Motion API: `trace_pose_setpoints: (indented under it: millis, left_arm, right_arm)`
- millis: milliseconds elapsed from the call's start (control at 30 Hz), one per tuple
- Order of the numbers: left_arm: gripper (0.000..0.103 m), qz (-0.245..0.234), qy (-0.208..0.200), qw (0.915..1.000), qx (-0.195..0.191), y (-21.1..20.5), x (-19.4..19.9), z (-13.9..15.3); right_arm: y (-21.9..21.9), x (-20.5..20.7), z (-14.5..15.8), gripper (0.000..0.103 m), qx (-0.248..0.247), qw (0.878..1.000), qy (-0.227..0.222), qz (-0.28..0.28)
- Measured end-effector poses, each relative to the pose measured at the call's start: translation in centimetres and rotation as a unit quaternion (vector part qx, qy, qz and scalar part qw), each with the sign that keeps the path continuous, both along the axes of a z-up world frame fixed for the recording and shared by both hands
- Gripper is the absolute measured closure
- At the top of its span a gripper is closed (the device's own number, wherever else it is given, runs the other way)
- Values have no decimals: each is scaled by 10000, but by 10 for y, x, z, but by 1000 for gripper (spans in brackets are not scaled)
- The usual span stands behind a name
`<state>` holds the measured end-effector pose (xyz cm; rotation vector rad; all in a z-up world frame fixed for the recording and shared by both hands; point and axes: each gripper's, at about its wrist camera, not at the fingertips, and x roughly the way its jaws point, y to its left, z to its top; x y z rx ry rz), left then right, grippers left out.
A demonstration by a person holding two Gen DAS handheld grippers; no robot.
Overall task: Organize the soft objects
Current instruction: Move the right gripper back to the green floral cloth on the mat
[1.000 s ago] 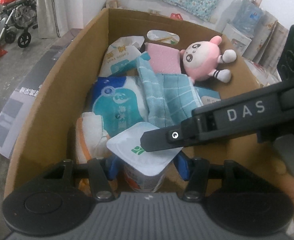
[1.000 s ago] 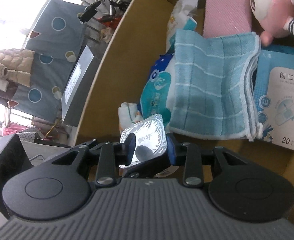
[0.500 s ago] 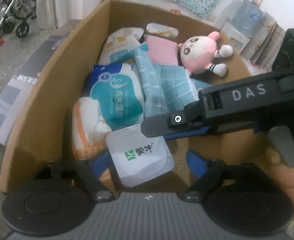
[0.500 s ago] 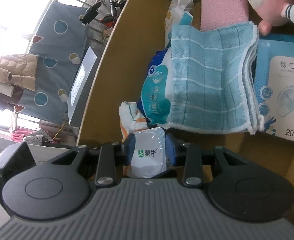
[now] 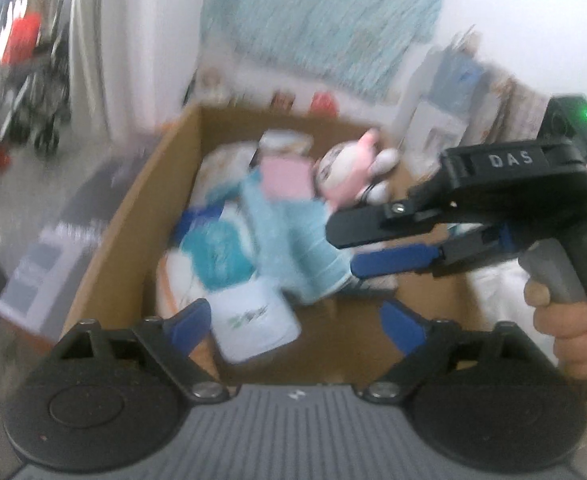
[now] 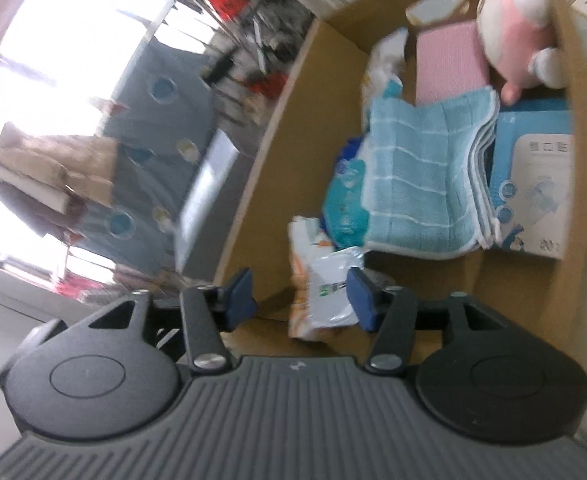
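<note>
A white foil-lidded cup (image 5: 253, 324) (image 6: 329, 296) lies tipped at the near end of the cardboard box (image 5: 133, 240) (image 6: 293, 160), against an orange-and-white cloth (image 6: 299, 276). My left gripper (image 5: 297, 324) hangs above it, jaws opening wide, pads clear of the cup. My right gripper (image 6: 300, 294) (image 5: 345, 248) is also opening; the cup sits below its fingers, unpressed. Further in lie a blue checked towel (image 6: 425, 176) (image 5: 293, 248), a pink cloth (image 6: 449, 60), a pink plush doll (image 6: 513, 32) (image 5: 349, 176) and a wipes pack (image 6: 345, 200).
A blue plaster box (image 6: 533, 184) rests against the box's right wall. A hand (image 5: 565, 320) holds the right gripper's grip. Outside the box are a wheelchair (image 5: 33, 92), stacked papers (image 5: 453, 100) and a patterned grey cloth (image 6: 153, 120). Both views are motion-blurred.
Both grippers opened and let go of the white cup, then drew back and up from the box. The cup tipped from upright onto its side.
</note>
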<state>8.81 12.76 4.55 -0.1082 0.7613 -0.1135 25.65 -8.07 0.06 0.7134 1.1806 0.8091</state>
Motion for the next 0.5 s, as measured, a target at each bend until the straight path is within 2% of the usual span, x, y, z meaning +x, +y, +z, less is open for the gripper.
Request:
trace_pose_setpoints:
  millis: [100,200,367,500]
  left_arm:
    - [6,-269,-551,9979,209,-22,-19,12]
    - [5,-692,-874,9937,130,-50,-30,20]
    - [4,-1588,-1034,9817,-196,-107,-39,18]
    - [4,-2247,-1072,9681,-289,-167,-40,6]
  right_arm:
    - [-35,-30,10,41,490,9982,-186,-281]
    - [-76,-63,16,36,909,9931,-408,-611]
    - [-161,-122,15,31,1110,9782,-756,-1585]
    - [-226,-173,9,30,1072,9570,-911,-2537]
